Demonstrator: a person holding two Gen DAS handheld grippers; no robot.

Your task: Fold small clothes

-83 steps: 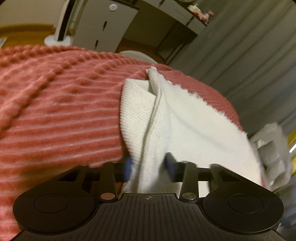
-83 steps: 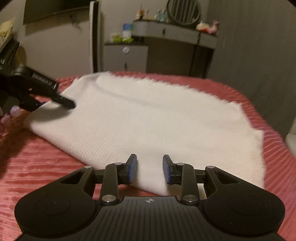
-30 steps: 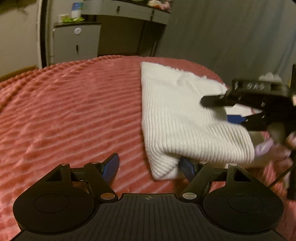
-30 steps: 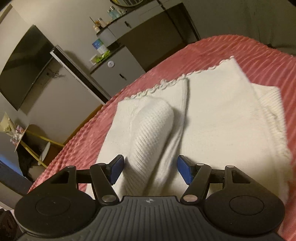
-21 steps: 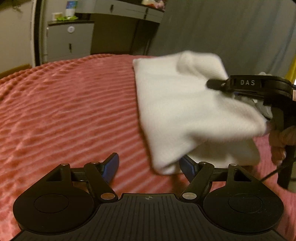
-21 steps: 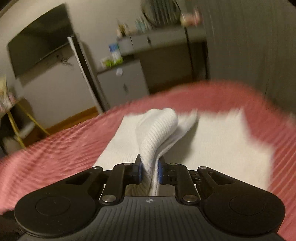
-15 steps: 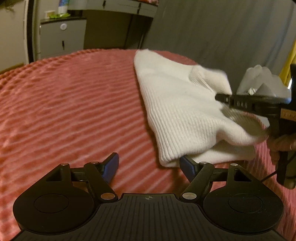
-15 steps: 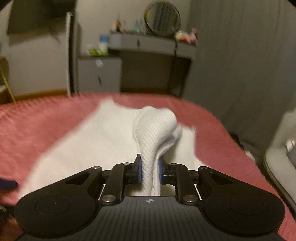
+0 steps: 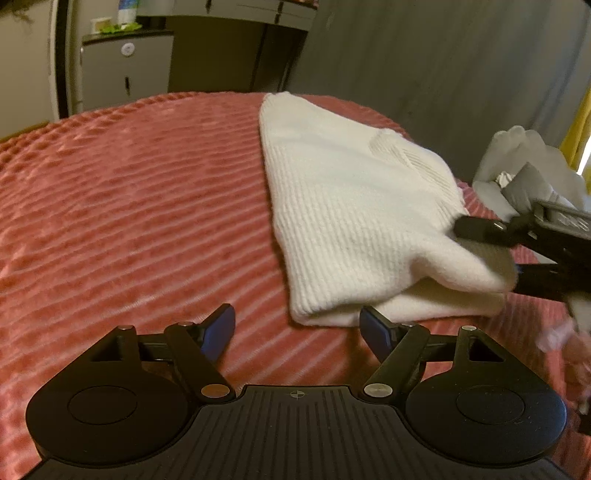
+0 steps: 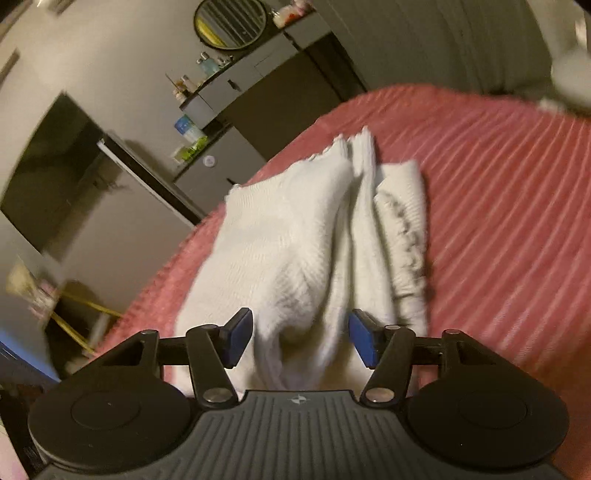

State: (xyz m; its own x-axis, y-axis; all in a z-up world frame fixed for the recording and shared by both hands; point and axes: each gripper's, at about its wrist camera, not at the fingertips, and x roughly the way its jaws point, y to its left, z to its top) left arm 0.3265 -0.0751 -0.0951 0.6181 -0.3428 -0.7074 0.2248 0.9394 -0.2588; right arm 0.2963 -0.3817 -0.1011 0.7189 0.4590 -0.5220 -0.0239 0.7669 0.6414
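White ribbed knit garment (image 9: 354, 229) folded in layers on pink bedspread (image 9: 129, 206) — bunched between spread right gripper (image 10: 301, 339); left gripper (image 9: 297, 328) spread just before it

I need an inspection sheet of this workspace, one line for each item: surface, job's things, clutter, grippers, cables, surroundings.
Surface: red ribbed bedspread, covering the bed.
Job's things: white knit garment, folded in layers, lying on the bedspread.
Clutter: pale bundle past the bed edge, unclear what.
Grippers: left hand-held gripper open, near the garment's corner; right hand-held gripper open, cloth between its jaws.
Cables: nothing seen.
Surroundings: grey cabinet, round mirror, grey curtain.
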